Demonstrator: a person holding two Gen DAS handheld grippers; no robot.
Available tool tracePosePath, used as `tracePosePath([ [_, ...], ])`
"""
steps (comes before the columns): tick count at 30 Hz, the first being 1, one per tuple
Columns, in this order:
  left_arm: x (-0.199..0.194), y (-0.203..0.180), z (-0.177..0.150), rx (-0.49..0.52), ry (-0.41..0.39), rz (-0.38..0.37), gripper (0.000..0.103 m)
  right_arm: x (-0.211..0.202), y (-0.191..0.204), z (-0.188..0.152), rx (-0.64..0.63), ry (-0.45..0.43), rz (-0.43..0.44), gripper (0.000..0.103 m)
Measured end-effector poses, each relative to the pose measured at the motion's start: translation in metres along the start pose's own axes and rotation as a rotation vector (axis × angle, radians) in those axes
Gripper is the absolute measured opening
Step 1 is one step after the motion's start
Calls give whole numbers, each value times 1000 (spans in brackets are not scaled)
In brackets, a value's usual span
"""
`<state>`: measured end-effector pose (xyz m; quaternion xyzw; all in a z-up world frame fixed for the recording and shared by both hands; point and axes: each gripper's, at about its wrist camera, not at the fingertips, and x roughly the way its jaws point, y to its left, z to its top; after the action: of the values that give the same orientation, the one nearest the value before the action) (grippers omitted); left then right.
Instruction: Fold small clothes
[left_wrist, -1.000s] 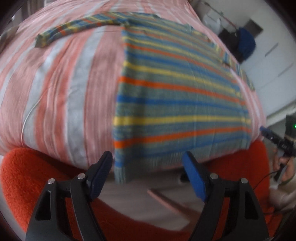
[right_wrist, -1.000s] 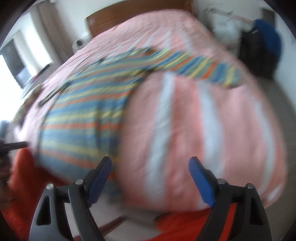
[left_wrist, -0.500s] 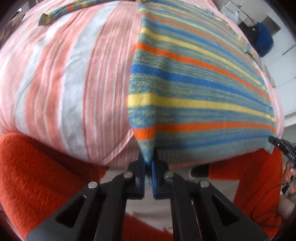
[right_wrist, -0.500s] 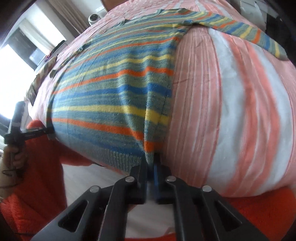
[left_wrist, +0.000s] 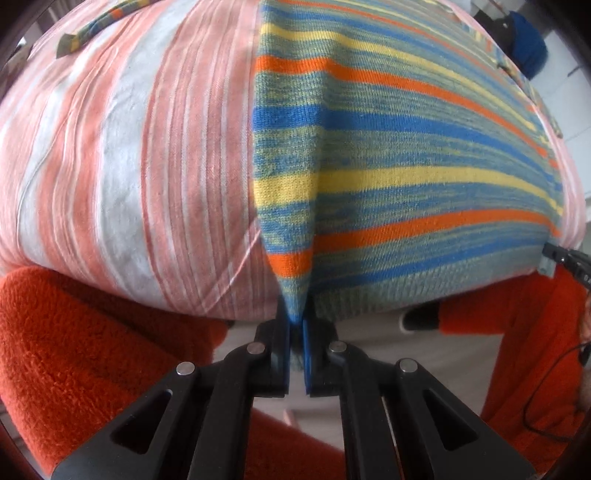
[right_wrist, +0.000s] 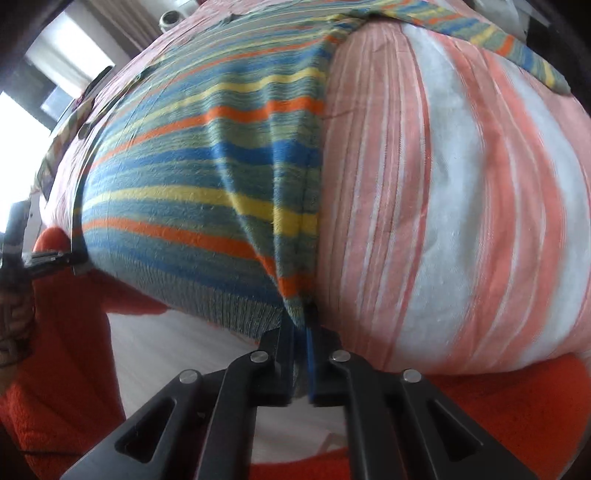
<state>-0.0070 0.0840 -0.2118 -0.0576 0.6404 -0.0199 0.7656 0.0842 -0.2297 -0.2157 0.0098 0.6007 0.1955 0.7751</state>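
A striped knit sweater (left_wrist: 406, 155) in blue, yellow, orange and grey-green lies flat on the bed, sleeves spread out. My left gripper (left_wrist: 294, 325) is shut on the sweater's bottom left hem corner, which rises in a ridge from the jaws. My right gripper (right_wrist: 302, 325) is shut on the bottom right hem corner of the sweater (right_wrist: 207, 177), also pulled into a ridge. One sleeve (left_wrist: 107, 22) lies at the far left, the other sleeve (right_wrist: 491, 33) at the far right.
The bed carries a pink-and-white striped cover (left_wrist: 129, 155), also in the right wrist view (right_wrist: 461, 192). An orange fleece blanket (left_wrist: 92, 350) hangs along the near bed edge. A dark bag (left_wrist: 524, 44) stands beyond the bed at the right.
Both grippers were open in front of the hem a second ago; they closed on the two hem corners and now hold them a little closer, with the fabric ridged.
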Motion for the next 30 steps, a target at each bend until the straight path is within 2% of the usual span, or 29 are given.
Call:
tracePosePath([
  [4,-2,-20,-4,10,-14,30,12,-3,3,-2,3,-13,8,8],
  [5,-8,-22,-11,9,-24,34,15,-5,3,-3,8,-3,16,13],
  [6,-15,-23,-13,5,-38,28,20,-14,-6,-21,12,7,15,24],
  [7,-26,-23,-15,-7,-56,0,22,-17,-7,-24,12,19,11,36],
  [9,-46,-17,-16,-27,-96,-47,29,-27,-9,-32,4,8,-17,46],
  [10,-64,-14,-8,-37,-146,-69,30,-34,-10,-35,0,-8,-41,46],
  [11,-76,-10,0,-44,-183,-73,37,-43,-13,-38,0,-33,-76,46],
  [12,-91,-4,14,-56,-237,-70,51,-46,-14,-38,4,-51,-93,47],
  [13,-109,5,38,-79,-316,-61,61,-52,-19,-40,12,-74,-106,49],
  [14,-120,14,58,-109,-375,-46,76,-56,-22,-41,22,-97,-114,51],
  [16,-134,37,106,-173,-514,-17,79,-57,-27,-39,46,-122,-121,52],
  [19,-134,79,169,-231,-604,23,80,-53,-29,-38,65,-132,-116,52],
  [20,-123,87,197,-255,-604,39,80,-51,-27,-39,61,-136,-121,52],
  [22,-97,101,233,-306,-577,91,80,-48,-19,-38,47,-138,-129,52],
  [24,-80,120,247,-355,-537,142,80,-49,-12,-41,31,-141,-139,52],
  [25,-67,132,251,-384,-503,179,80,-50,-11,-44,27,-142,-139,52],
  [28,-36,179,231,-470,-387,253,80,-51,-8,-51,18,-137,-139,52],
  [29,-28,194,224,-491,-371,256,80,-51,-8,-53,17,-135,-141,52],
  [30,-26,202,213,-488,-397,244,80,-51,-10,-53,24,-136,-140,52],
])
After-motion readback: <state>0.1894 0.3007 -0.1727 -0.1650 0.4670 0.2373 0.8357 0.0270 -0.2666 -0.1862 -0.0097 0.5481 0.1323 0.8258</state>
